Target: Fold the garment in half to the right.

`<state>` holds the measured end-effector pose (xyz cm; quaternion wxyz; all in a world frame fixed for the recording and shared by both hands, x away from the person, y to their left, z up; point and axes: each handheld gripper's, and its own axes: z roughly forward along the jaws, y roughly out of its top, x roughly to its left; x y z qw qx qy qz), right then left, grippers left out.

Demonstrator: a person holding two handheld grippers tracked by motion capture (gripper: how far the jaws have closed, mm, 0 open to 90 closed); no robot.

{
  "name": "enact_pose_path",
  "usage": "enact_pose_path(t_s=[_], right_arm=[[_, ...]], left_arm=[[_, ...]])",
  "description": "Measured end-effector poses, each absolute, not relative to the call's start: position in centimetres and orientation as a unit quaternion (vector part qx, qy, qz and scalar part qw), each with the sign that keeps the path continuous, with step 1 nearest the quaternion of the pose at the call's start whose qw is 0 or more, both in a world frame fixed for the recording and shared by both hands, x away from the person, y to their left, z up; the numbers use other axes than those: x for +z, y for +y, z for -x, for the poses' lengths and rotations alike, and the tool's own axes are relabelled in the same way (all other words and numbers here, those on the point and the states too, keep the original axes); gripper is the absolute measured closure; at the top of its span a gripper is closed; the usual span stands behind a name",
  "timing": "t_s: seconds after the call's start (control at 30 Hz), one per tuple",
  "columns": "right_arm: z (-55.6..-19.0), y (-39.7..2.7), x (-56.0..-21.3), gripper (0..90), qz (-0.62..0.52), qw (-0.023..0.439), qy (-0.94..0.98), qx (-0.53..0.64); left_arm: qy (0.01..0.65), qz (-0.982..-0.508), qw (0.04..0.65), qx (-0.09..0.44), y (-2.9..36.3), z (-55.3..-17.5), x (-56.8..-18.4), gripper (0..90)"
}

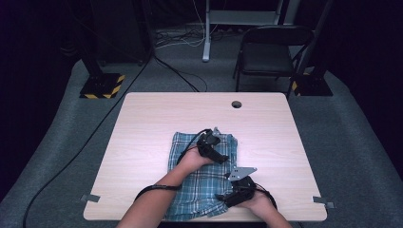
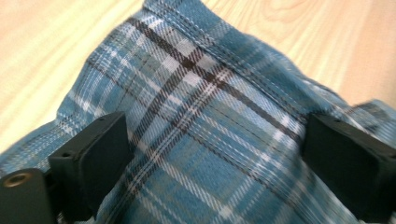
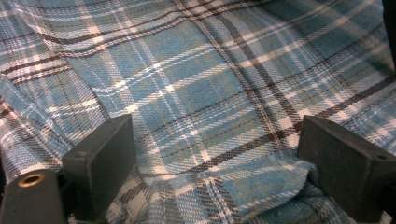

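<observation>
Clearly the work in hand is folding or smoothing the blue plaid cloth [image 1: 202,178], which lies on the wooden table [image 1: 142,123] from its near edge toward the middle, a little of it hanging over that near edge. Nearest, the right gripper [image 1: 227,196] rests low over the cloth's near right corner, jaws spread wide with a raised fold of plaid [image 3: 261,179] lying between them; the pads do not look to be pressing on it, so nothing is held. Should those jaws close as they stand, I judge they might catch only the top layer of that fold, and the under layer would slide out and leave the corner rumpled. Farther off, the left gripper [image 1: 219,156] sits on the cloth's far right part, just short of its far hem, jaws likewise wide apart over a humped stretch of fabric [image 2: 210,116], gripping nothing. A pull from there while the near part overhangs could drag the whole cloth across the smooth top or tip it off the near edge. No container stands on the table, so nothing is held in one.
</observation>
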<state>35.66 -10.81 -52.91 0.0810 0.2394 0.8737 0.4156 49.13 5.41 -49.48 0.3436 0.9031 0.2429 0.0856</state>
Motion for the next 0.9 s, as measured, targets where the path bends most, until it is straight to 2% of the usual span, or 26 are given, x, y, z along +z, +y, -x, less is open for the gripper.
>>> enact_pose_path(t_s=[0.27, 0.43, 0.57, 0.67, 0.9], right_arm=[[-35.9, -10.8, -52.7, 10.8, -0.236, 0.073, 0.879, 0.407], [-36.5, -10.9, -52.3, 10.9, -0.227, 0.052, 0.888, 0.397], [-36.9, -10.7, -52.0, 11.7, -0.222, 0.038, 0.897, 0.381], [-37.6, -10.7, -51.0, 17.9, -0.219, 0.024, 0.906, 0.361], [-39.2, -10.6, -49.5, 13.8, -0.237, 0.096, 0.876, 0.408]], left_arm=[[0.239, -0.905, 0.337, 0.1, 10.4, -47.3, -47.9, 9.6], [0.285, -0.902, 0.31, 0.095, 13.8, -47.8, -49.2, 10.0], [0.294, -0.902, 0.301, 0.099, 14.3, -47.7, -51.2, 9.6], [0.295, -0.898, 0.306, 0.115, 14.3, -47.4, -51.2, 9.0], [0.262, -0.9, 0.32, 0.135, 15.1, -45.0, -49.1, 9.9]])
